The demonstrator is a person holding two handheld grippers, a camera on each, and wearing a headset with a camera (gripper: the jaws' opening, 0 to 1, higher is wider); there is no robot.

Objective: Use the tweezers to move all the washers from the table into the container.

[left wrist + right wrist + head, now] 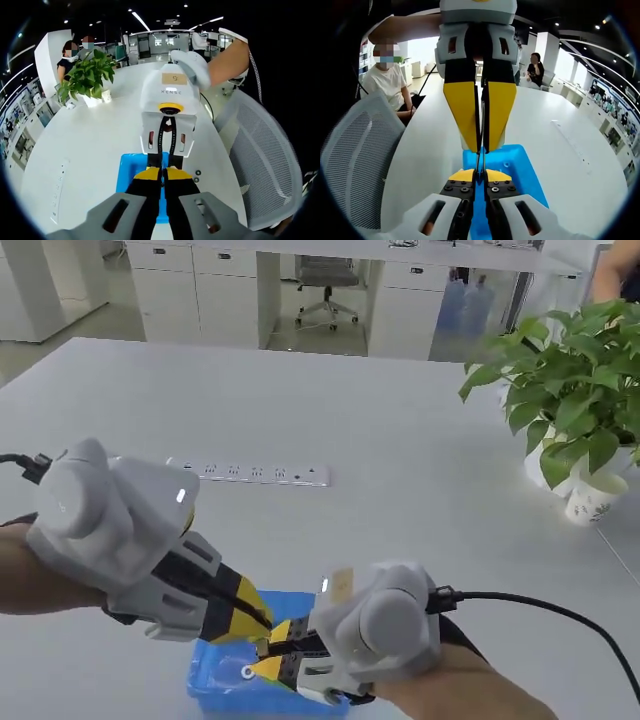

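A blue container (215,682) stands at the table's near edge, with one washer (247,672) in it. Above it the two grippers meet tip to tip. My left gripper (258,618) comes in from the left, my right gripper (267,651) from the near side. Thin dark tweezers (479,161) run between the left gripper's yellow jaws (481,147) and my right gripper's own tips (480,175); both pairs are shut on them. A washer (506,164) lies in the container (522,172). Two small washers (197,175) lie on the table beside the container (127,172).
A white power strip (250,472) lies mid-table. A potted plant (575,390) and a paper cup (592,502) stand at the right edge. A white mesh chair (270,150) stands beside the table. People sit in the background.
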